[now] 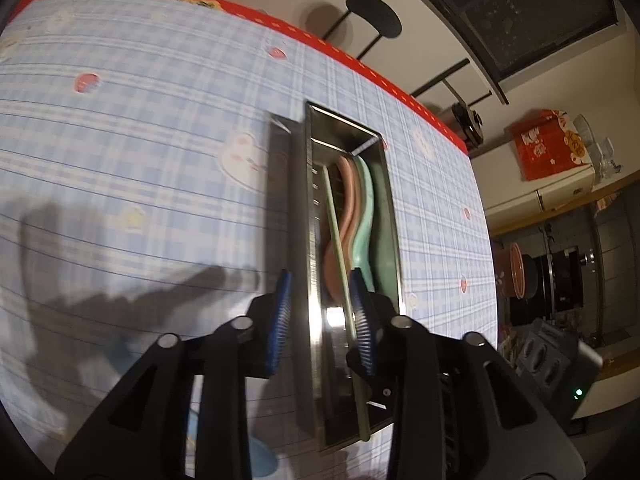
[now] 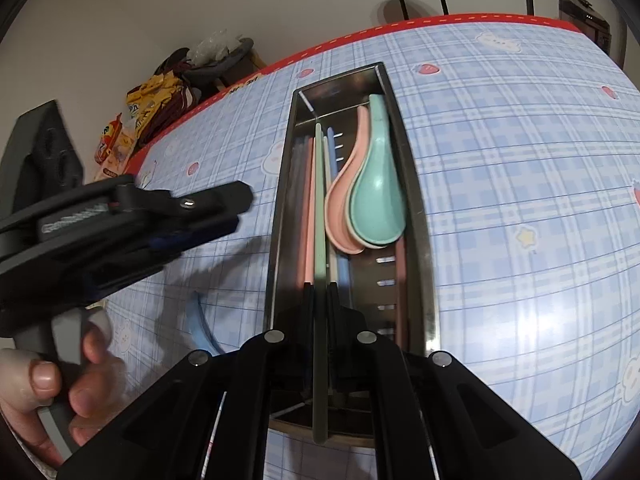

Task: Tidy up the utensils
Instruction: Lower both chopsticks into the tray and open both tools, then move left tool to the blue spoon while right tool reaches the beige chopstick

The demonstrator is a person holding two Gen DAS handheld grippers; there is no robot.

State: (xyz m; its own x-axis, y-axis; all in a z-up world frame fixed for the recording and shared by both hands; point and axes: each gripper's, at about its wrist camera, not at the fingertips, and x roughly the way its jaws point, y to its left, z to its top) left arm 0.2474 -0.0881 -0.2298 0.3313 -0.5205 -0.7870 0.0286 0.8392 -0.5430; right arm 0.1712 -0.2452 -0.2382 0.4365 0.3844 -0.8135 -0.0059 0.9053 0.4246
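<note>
Blue-checked tablecloth (image 2: 500, 152) covers the table. Right gripper (image 2: 320, 292) is clamped on a green chopstick (image 2: 319, 200) lying lengthwise in the steel tray (image 2: 416, 184). Left gripper (image 1: 320, 316) stands part open, empty, straddling the tray's near wall. Pink spoon (image 2: 340, 204) and teal spoon (image 2: 378, 200) nest just beyond.

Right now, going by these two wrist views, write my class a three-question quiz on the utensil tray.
1. True or false: the right claw is shut on the pale green chopstick.
2. Which lies topmost in the long stainless-steel tray? A: pink plastic spoon. B: mint-green plastic spoon. C: a steel fork.
3. Fill in: the left claw is ____.
Key: 1 true; 2 B; 3 open.
</note>
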